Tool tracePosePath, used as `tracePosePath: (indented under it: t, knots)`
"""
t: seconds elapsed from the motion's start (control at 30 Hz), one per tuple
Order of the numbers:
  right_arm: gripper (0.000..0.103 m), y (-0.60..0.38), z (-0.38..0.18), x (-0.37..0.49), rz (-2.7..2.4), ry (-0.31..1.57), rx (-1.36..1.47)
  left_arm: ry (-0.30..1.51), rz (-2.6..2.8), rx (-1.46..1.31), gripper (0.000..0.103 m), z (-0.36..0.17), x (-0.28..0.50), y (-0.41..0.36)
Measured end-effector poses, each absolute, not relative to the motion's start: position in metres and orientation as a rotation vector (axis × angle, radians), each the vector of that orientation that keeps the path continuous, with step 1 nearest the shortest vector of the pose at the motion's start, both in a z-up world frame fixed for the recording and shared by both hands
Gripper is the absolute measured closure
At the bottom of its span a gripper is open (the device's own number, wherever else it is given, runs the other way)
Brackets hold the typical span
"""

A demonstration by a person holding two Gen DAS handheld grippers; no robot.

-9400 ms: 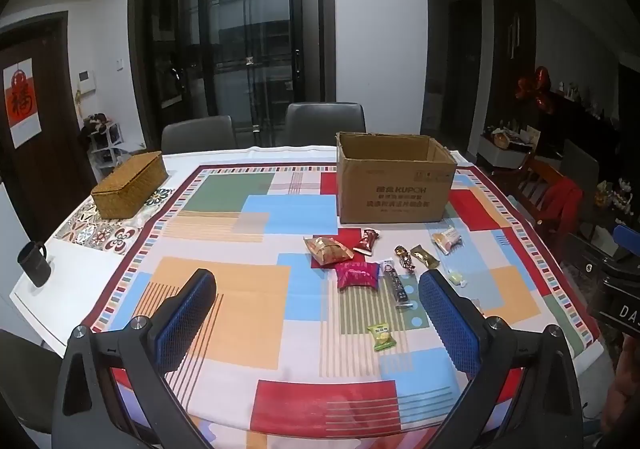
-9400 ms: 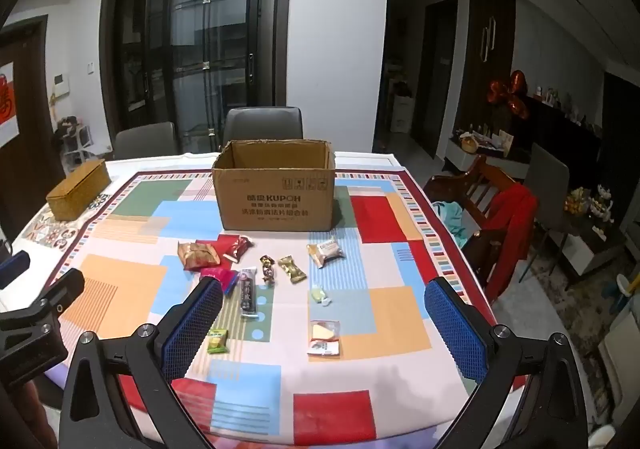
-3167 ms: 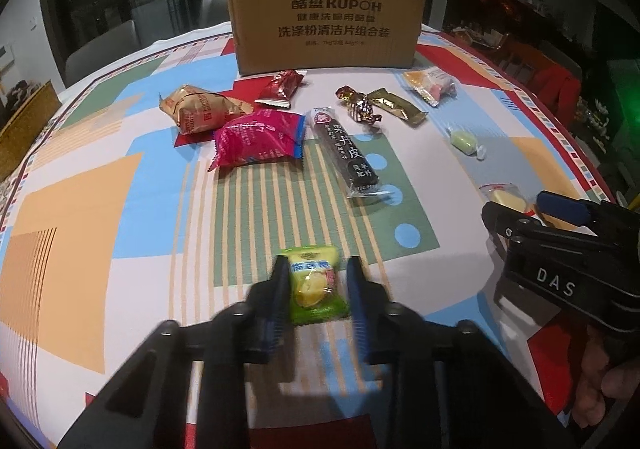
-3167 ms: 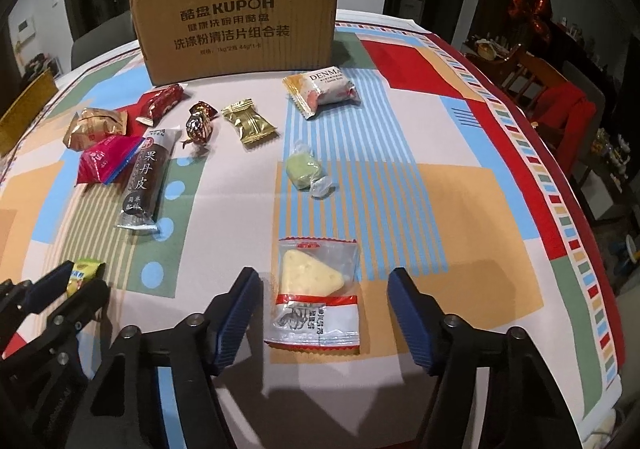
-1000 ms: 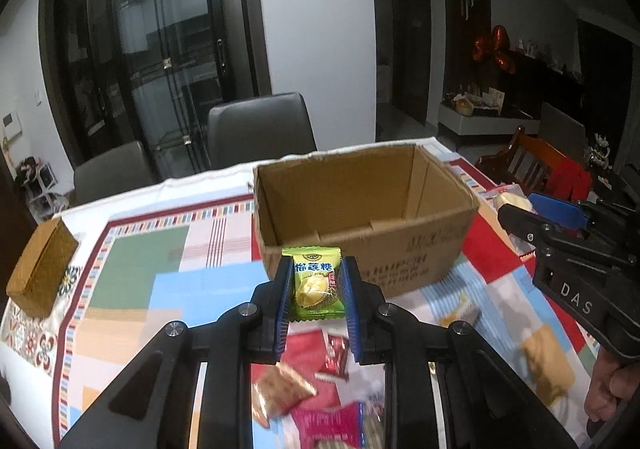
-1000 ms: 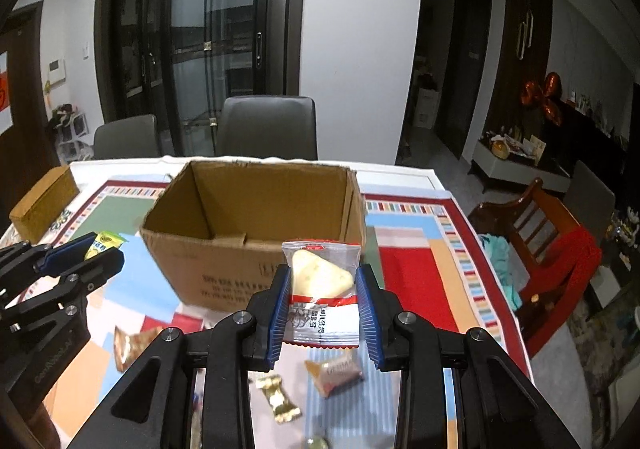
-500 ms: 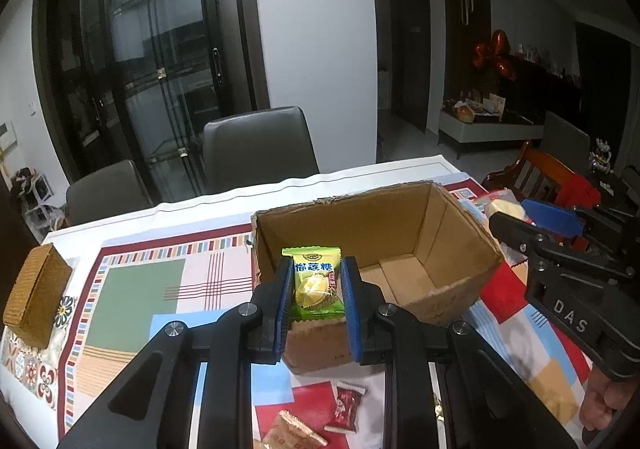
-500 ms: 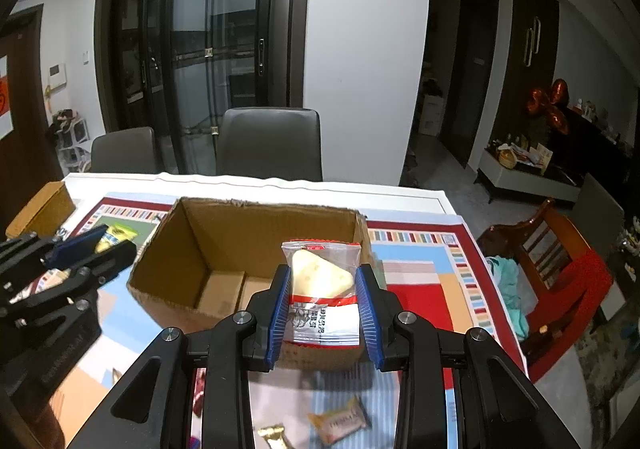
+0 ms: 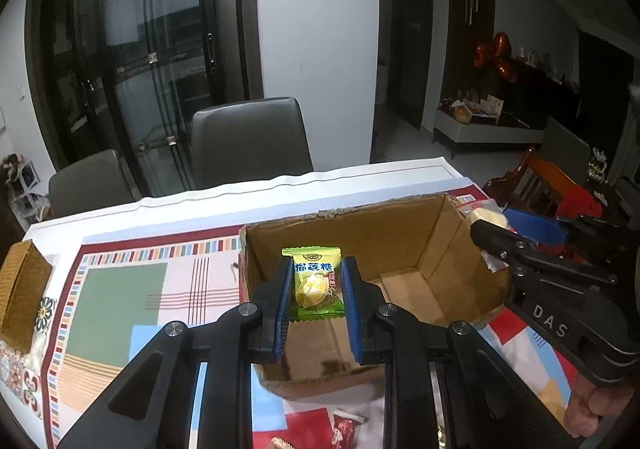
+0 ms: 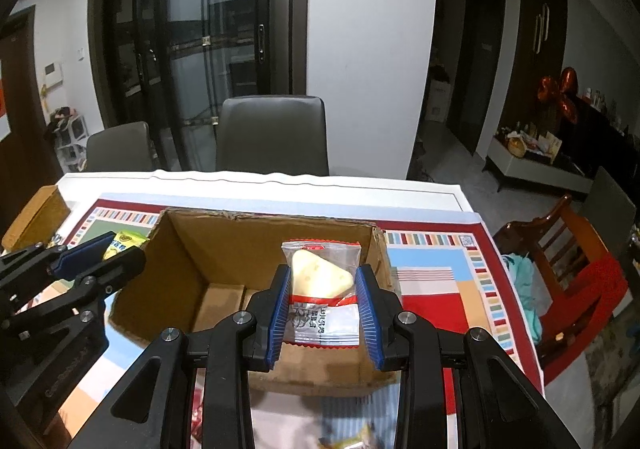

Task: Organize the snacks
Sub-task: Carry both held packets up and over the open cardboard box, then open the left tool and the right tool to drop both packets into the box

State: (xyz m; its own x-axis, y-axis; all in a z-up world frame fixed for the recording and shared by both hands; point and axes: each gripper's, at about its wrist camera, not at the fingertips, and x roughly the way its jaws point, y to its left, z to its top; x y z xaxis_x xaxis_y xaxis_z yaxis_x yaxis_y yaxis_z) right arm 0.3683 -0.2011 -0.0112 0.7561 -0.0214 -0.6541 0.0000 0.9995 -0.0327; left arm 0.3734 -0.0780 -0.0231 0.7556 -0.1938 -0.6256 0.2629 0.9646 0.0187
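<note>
Snacks hanging over the open brown cardboard box (image 9: 404, 249): left gripper (image 9: 316, 289) clamping a green durian candy packet (image 9: 316, 283), right gripper (image 10: 324, 305) clamping a clear wedge-shaped pastry pack (image 10: 322, 289). Judging best: holding inside the rim, lowering slightly, then spreading fingers, avoiding wall contact.

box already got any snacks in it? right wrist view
No. The cardboard box shows only bare flaps on its floor; the clear cheese-wedge packet is clamped in the right gripper above it.

The table (image 9: 360, 185) wears a patchwork cloth (image 9: 120, 297) — cardboard box (image 9: 400, 249) at centre, woven box (image 9: 20, 289) far left of it.
</note>
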Motion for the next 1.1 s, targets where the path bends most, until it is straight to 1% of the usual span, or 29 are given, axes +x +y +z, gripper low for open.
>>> tracePosePath:
  t: [0.67,0.7,0.77,0.83,0.87,0.9,0.93,0.97,1.0,1.1]
  knots:
    - [0.069,-0.199,-0.023,0.401,0.019,0.774,-0.032,0.720,-0.254,0.126,0.078,-0.031,0.399,-0.084]
    - [0.068,-0.199,-0.023,0.401,0.021,0.773,-0.031,0.720,-0.253,0.122,0.077,-0.031,0.399,-0.084]
    - [0.068,-0.198,-0.023,0.402,0.024,0.772,-0.034,0.715,-0.249,0.125,0.070,-0.030,0.398,-0.084]
    - [0.061,-0.198,-0.023,0.403,0.022,0.772,-0.041,0.708,-0.241,0.130,0.060,-0.029,0.397,-0.083]
    - [0.052,-0.198,-0.022,0.403,0.020,0.771,-0.042,0.704,-0.238,0.131,0.058,-0.028,0.396,-0.083]
    - [0.043,-0.198,-0.022,0.402,0.016,0.767,-0.044,0.700,-0.235,0.132,0.053,-0.028,0.396,-0.083]
    - [0.039,-0.198,-0.021,0.402,0.007,0.764,-0.045,0.696,-0.230,0.132,0.047,-0.027,0.395,-0.082]
    - [0.031,-0.199,-0.020,0.401,-0.002,0.761,-0.045,0.690,-0.227,0.127,0.044,-0.025,0.394,-0.080]
    - [0.027,-0.200,-0.019,0.400,-0.010,0.759,-0.042,0.686,-0.225,0.124,0.041,-0.024,0.394,-0.079]
    - [0.026,-0.203,-0.017,0.399,-0.022,0.754,-0.035,0.678,-0.214,0.119,0.037,-0.021,0.393,-0.076]
